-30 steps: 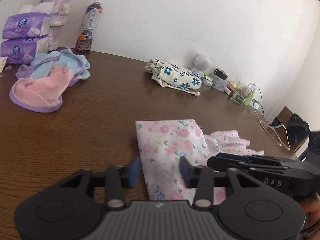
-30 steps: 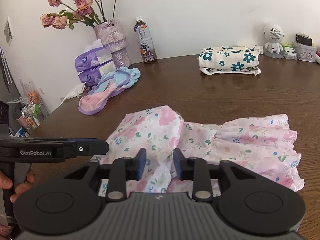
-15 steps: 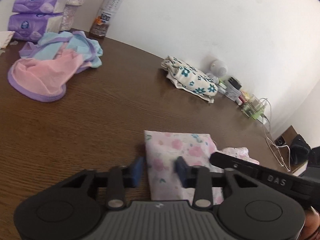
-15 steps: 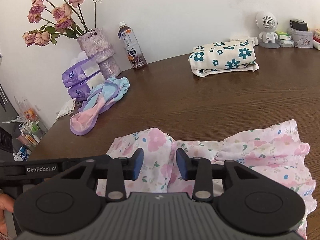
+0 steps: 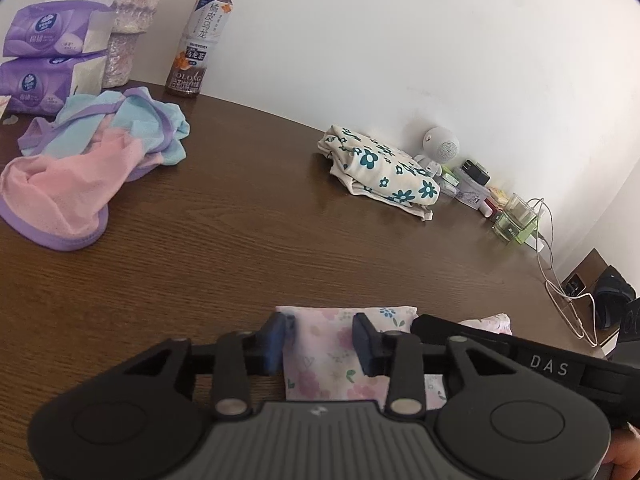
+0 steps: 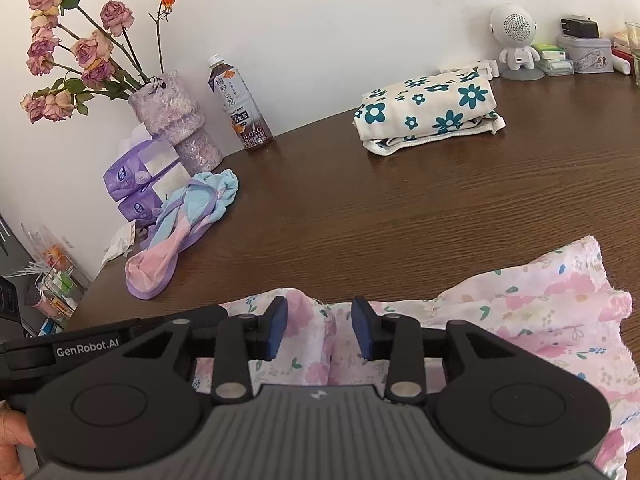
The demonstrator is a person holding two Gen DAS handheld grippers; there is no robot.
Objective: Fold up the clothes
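Observation:
A pink floral garment (image 6: 520, 320) lies spread on the brown table (image 6: 400, 216), with a folded panel (image 5: 332, 352) at its left end. My left gripper (image 5: 322, 338) hangs low over that panel. It is open, its blue pads (image 5: 280, 336) on either side of the cloth without pinching it. My right gripper (image 6: 320, 328) is also open, over a raised crease in the garment's middle. Each gripper's black body shows in the other's view: the right gripper (image 5: 520, 356) and the left gripper (image 6: 88, 348). Both gripper housings hide the near cloth.
A folded cream garment with teal flowers (image 6: 428, 116) sits at the back. A crumpled pink, blue and purple garment (image 5: 88, 172) lies far left, by tissue packs (image 5: 44, 60), a vase of roses (image 6: 176, 128) and a tea bottle (image 5: 200, 40). Small items and cables (image 5: 516, 216) crowd the right rear.
Both grippers have drawn back toward the near edge, so less of the floral garment shows. The left gripper's jaws have narrowed slightly; the right's gap is unchanged.

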